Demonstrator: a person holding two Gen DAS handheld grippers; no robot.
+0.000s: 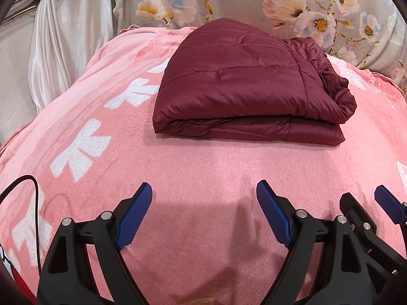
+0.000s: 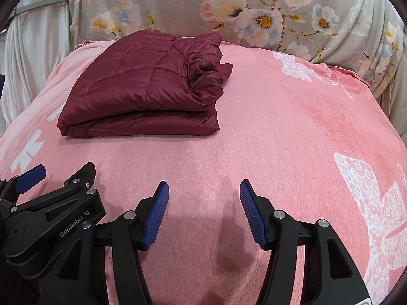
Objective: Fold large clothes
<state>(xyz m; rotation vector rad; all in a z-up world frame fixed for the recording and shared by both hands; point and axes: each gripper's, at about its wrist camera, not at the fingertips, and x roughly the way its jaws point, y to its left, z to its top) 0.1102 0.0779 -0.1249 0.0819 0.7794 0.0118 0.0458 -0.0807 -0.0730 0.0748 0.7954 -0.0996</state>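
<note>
on my far left there's a white curtain [image 1: 51,50] and a black cable [image 1: 35,203] trailing over the pink blanket [image 1: 203,157]. my left gripper [image 1: 204,213] hangs over bare blanket, jaws spread wide, nothing between them. ahead sits the maroon jacket [image 1: 236,84], folded into a neat stack on the blanket, well apart from both tools, floral fabric [image 2: 178,2] behind it. my right gripper [image 2: 203,213] is just beside the left, jaws parted and empty too.
</note>
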